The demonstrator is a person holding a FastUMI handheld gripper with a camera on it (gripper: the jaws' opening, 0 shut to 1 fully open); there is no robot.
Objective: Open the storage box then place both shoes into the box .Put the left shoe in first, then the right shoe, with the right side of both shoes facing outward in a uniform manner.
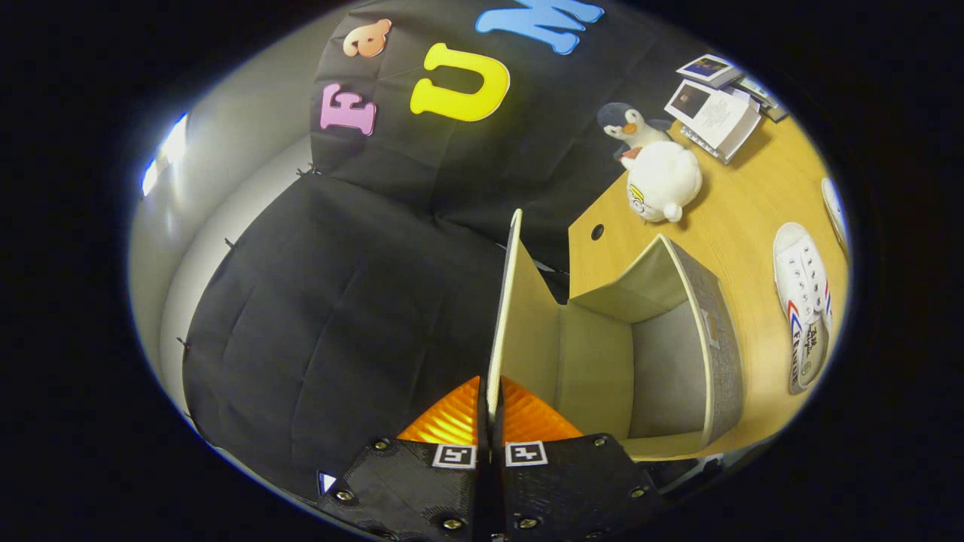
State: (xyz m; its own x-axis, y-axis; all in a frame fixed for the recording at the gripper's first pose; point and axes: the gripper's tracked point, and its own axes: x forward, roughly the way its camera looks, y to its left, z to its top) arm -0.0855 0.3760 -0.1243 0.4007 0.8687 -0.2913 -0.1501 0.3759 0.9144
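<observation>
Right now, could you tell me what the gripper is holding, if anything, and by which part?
The gripper is shut on the storage box's lid, pinching its thin free edge between both fingers, with the lid raised and the box open.

Grey storage box (pixel 715 354) with beige lid (pixel 512 301), white shoe (pixel 804 301) with red-blue stripes, white plush (pixel 666 181)

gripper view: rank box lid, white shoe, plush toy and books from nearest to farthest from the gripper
1. Box lid: pinched between the fingers of the gripper.
2. White shoe: on the table, on the far side of the open storage box.
3. Plush toy: farther along the table.
4. Books: beyond the toy.
</observation>
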